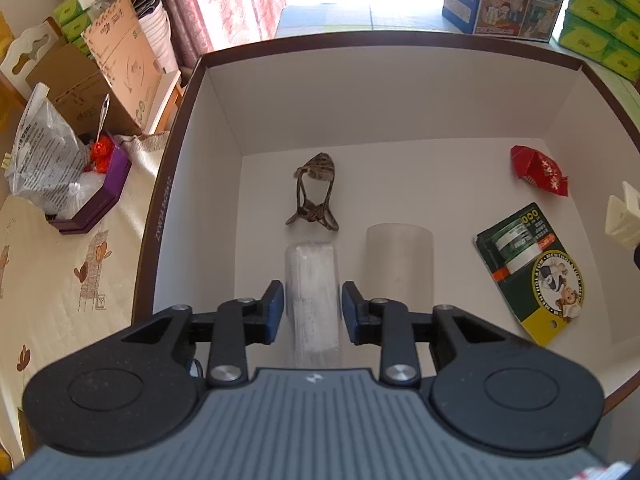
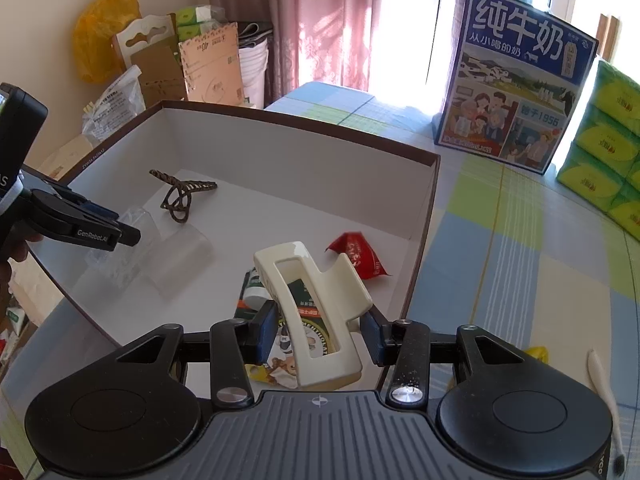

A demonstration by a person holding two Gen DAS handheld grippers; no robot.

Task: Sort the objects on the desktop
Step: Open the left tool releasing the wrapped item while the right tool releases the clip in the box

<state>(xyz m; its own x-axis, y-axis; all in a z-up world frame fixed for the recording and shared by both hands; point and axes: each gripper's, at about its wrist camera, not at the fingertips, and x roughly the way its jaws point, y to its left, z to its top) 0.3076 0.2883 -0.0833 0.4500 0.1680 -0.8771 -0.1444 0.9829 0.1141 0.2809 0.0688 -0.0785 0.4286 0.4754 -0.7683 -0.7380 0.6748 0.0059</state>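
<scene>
A large white box with a brown rim (image 1: 360, 38) fills the left wrist view. My left gripper (image 1: 312, 308) reaches down into it, with a clear plastic packet (image 1: 314, 280) lying between its blue pads (image 1: 274, 308); thin gaps show at both sides, so the jaws stand open. On the box floor lie a brown patterned hair clip (image 1: 314, 196), a frosted cylinder (image 1: 400, 264), a green lip-balm card (image 1: 528, 272) and a red candy packet (image 1: 538, 170). My right gripper (image 2: 320, 332) is shut on a cream hair claw (image 2: 316, 308), held over the box's near right corner above the green card (image 2: 256, 292).
A blue milk carton box (image 2: 516, 92) and stacked green tissue packs (image 2: 604, 152) stand on the checked tablecloth right of the box. A cotton swab (image 2: 604, 396) lies near my right gripper. Left of the box sit a purple tray (image 1: 100, 200), a plastic bag and cardboard boxes.
</scene>
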